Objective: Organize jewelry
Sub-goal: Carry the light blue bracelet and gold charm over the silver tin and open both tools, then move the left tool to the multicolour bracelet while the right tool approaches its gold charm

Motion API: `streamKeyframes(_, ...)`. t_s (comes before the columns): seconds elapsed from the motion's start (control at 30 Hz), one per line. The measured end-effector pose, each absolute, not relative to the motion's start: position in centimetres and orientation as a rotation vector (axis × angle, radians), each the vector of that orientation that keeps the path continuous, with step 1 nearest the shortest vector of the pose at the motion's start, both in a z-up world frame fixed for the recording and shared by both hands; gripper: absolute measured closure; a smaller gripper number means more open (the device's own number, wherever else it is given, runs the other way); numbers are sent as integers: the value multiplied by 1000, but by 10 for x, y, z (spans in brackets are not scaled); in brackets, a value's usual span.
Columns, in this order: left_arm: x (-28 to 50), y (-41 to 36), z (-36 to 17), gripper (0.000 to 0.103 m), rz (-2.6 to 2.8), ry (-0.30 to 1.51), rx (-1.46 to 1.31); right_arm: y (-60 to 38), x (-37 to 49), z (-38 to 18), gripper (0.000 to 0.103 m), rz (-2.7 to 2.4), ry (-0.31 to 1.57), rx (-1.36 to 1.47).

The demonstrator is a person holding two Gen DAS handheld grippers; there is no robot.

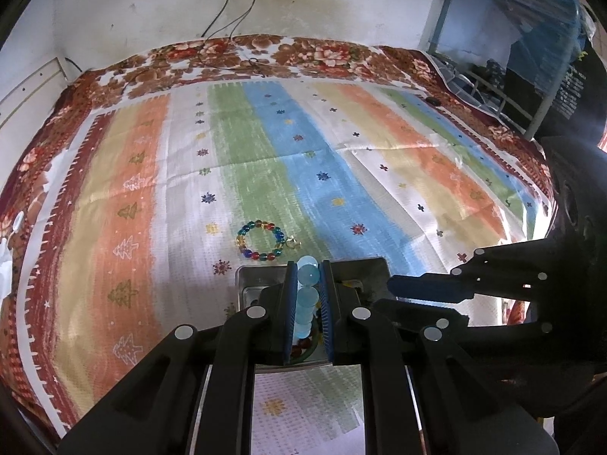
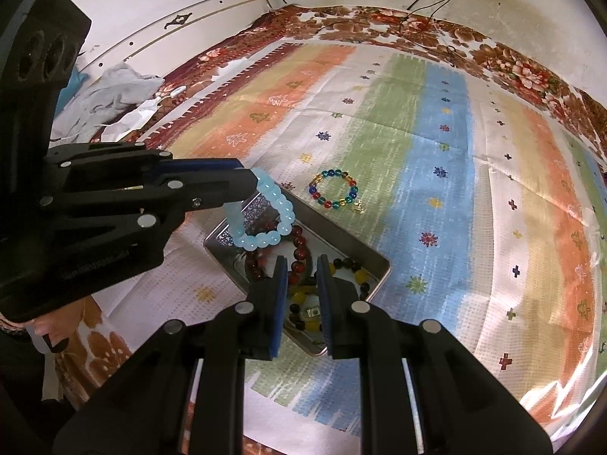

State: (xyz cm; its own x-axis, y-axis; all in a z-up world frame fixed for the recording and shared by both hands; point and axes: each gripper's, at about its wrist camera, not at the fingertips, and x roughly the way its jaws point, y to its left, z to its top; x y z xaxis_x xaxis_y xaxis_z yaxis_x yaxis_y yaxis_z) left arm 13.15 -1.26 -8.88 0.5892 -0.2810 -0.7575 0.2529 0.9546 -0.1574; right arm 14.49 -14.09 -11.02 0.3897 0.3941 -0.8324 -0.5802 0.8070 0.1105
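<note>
- Step: light-blue bead bracelet (image 2: 265,220) going into metal tray (image 2: 373,261); mid-transfer, not yet let go.
- L gripper (image 1: 308,284): jaws clamped on the blue bracelet; beads stacked between the blue pads in its own view. From R wrist view the loop hangs off the fingertips, above the tray's far-left corner; can't tell if lowest beads touch tray contents.
- R gripper (image 2: 301,288): jaws nearly together, gap narrow, nothing between the pads. Hovers over tray's near part, empty.
- Tray: sits on striped cloth (image 2: 436,121), already holds dark-red bead bracelet (image 2: 299,254) plus a yellow-and-black bead strand (image 2: 349,271).
- Multicolour bead bracelet (image 2: 334,189) w/ small gold charm: on cloth just beyond tray, untouched, apart from both grippers.
- Next, my guess: lower L a bit, centre loop over tray, open jaws so bracelet drops inside the rim.
- After that, multicolour one needs fetching; R looks free for it but must open wider first.
- Risk: loop drapes over tray edge if released too far left.
</note>
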Motion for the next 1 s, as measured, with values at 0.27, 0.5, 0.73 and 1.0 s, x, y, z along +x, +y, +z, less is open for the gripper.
streamKeyframes(0.27,133,-8,-91,92,-304,894,-50,-145,149,-112,65,598,997,-215)
streamKeyframes(0.5,137,3,-89,91,-285,887,-62,-148,151,-112,65,589,995,-209)
streamKeyframes(0.73,154,22,-94,91,-258,899,-78,-153,164,-111,65,567,993,-210)
streamKeyframes(1.0,177,28,-105,88,-264,932,-50,-154,190,-120,65,547,1023,-216)
